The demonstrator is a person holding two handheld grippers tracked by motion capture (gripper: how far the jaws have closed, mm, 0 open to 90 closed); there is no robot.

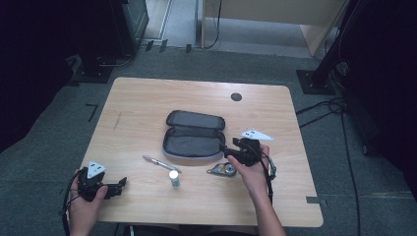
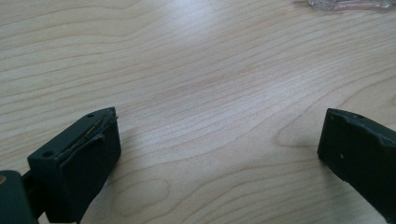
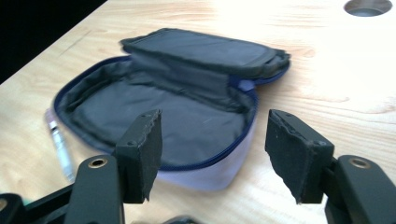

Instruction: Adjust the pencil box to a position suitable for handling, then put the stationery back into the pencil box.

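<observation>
Pale wood tabletop [image 1: 147, 103] with an open pencil case [image 1: 193, 134] at frame centre.
High view: right gripper [image 1: 230, 148] beside it. Left gripper view: left gripper [image 2: 217, 149] parted over bare wood. Right gripper view: jaws apart; the soft, light case likely pinches best at its zipper rim.

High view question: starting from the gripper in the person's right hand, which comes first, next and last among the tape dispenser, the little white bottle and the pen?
From the right gripper:
1. Tape dispenser, just below it, toward the person.
2. White bottle, farther left, standing near the table's front middle.
3. Pen, lying left of the open pencil case; its near tip almost reaches the bottle, so these two are close.
</observation>
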